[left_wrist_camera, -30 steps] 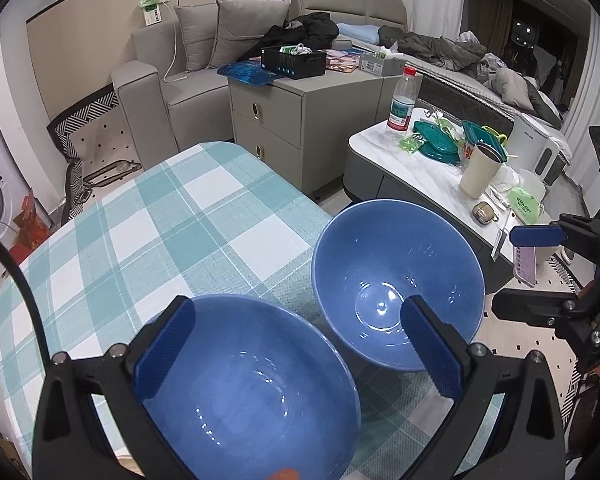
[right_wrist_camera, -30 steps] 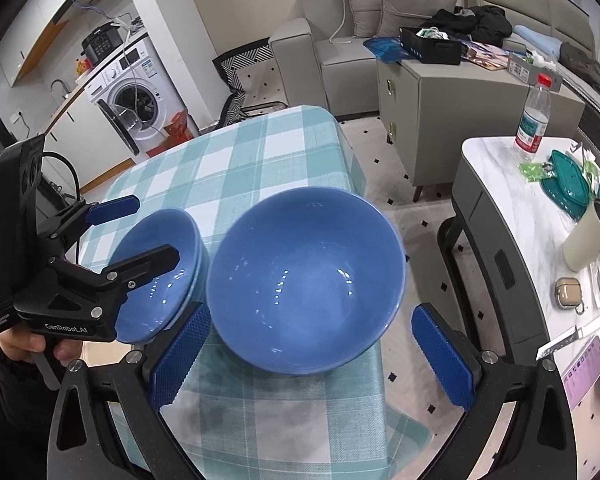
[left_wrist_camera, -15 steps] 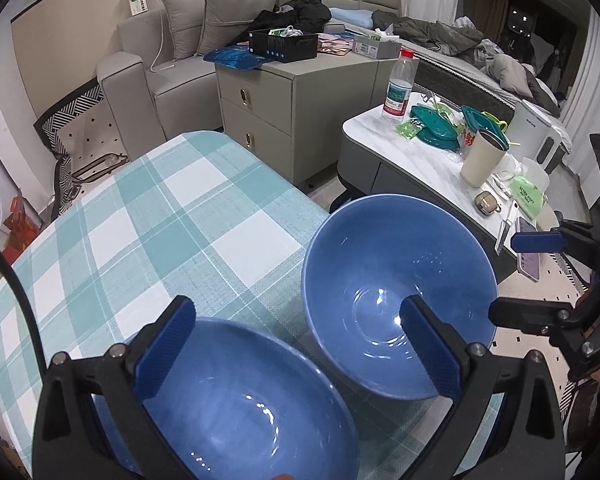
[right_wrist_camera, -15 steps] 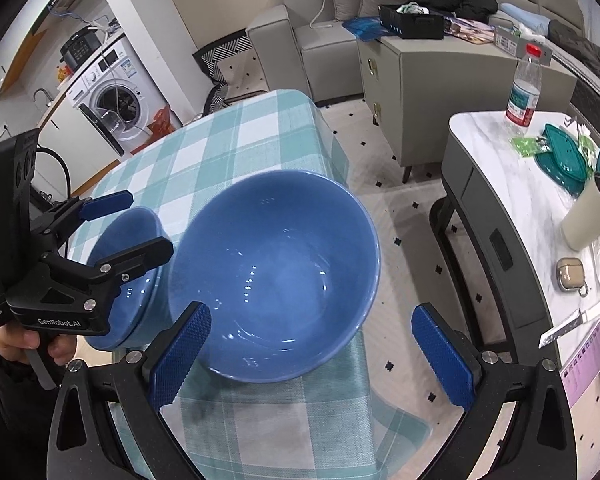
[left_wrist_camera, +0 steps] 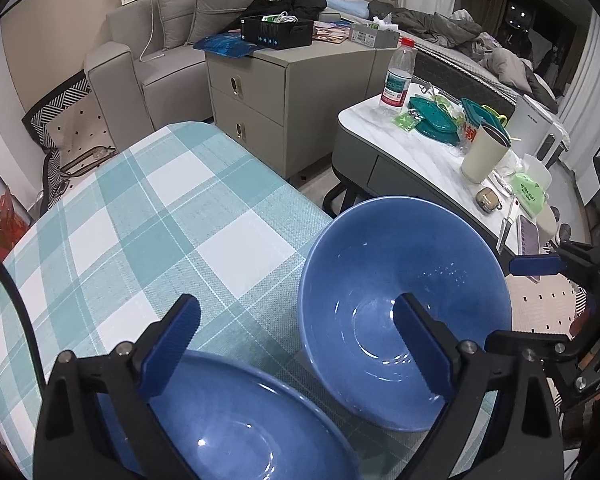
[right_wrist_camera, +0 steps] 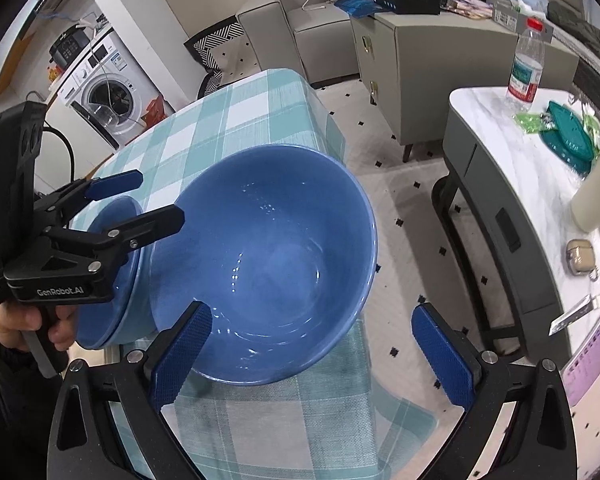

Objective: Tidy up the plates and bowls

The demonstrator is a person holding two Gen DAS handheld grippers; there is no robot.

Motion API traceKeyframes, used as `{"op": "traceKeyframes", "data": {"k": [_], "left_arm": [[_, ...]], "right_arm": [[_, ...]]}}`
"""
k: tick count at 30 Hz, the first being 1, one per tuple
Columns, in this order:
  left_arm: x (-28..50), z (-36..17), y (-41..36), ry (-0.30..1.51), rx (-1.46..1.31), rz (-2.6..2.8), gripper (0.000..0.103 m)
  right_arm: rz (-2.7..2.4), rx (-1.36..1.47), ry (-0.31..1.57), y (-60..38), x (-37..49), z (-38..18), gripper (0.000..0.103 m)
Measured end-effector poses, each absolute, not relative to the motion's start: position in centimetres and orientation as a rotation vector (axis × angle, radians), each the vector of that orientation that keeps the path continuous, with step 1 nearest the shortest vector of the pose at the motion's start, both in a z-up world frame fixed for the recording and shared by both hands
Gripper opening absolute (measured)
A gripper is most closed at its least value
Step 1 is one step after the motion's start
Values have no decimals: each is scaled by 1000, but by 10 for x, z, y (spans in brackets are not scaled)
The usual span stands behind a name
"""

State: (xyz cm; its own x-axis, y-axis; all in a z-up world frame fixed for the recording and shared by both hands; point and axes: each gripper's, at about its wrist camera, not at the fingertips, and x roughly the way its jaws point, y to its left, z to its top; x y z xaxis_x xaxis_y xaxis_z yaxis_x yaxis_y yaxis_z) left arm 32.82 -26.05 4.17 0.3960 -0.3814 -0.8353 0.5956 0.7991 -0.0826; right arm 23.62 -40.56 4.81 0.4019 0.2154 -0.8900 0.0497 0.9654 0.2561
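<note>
A large blue bowl (left_wrist_camera: pixel 400 300) (right_wrist_camera: pixel 268 248) stands at the right edge of the checked tablecloth (left_wrist_camera: pixel 148 220). To its left is a smaller blue bowl (left_wrist_camera: pixel 240 420) (right_wrist_camera: pixel 108 280), which looks like two nested. My left gripper (left_wrist_camera: pixel 298 348) (right_wrist_camera: pixel 160 196) hangs over the gap between them, its jaws closing. Its right finger is over the large bowl's inside and its left finger over the cloth, and no pad presses on anything. My right gripper (right_wrist_camera: pixel 314 354) (left_wrist_camera: pixel 500 302) is open around the large bowl's near rim, one pad over the bowl and the other beyond its right side.
A marble side table (left_wrist_camera: pixel 412 152) to the right carries a water bottle (left_wrist_camera: pixel 398 76), teal lids, a cup and a phone. A drawer cabinet (left_wrist_camera: pixel 260 92) and a sofa (left_wrist_camera: pixel 152 64) lie beyond. A washing machine (right_wrist_camera: pixel 108 88) is far left. A hand (right_wrist_camera: pixel 28 320) holds the left gripper.
Both grippers have come lower and closer to the bowls, so the large bowl fills more of each view. The left jaws stand slightly narrower than before.
</note>
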Motion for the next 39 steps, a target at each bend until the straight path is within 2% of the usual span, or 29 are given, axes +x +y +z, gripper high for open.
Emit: {"op": "traceKeyframes", "data": {"k": [6,8,14,16,18,20,22,24,28,30,32,39], "left_arm": [[333,32,-265,1030,250,-639,88],[333,30,-267,1044,247,-651,81],[331,26,-270,1056,259,-662,70],[331,25,-270,1062,262,-664,63],[331,26,-270,1061,266,-661,62],[331,26,-270,1067,262,-667,56],[330,25,-271,1069,268,-670,54],[330,25,-271,1066,272,-672,54],[330,26,-272,1065,272,-678,45],[329,26,-272,1061,274,-679,44],[328,26,-272,1057,278,-683,38],[326,25,-275,1060,297,-692,31]], "right_arm": [[122,282,1176,-404,239,41,102],[127,280,1179,-402,238,40,102],[137,283,1181,-401,235,38,98],[136,293,1184,-402,235,37,95],[135,297,1189,-403,234,36,86],[135,307,1192,-405,234,34,83],[131,315,1197,-406,235,33,82],[135,327,1200,-408,235,32,73],[139,327,1204,-407,236,31,71],[147,325,1203,-406,236,31,66],[149,321,1200,-405,235,32,64],[167,308,1204,-401,233,32,54]]}}
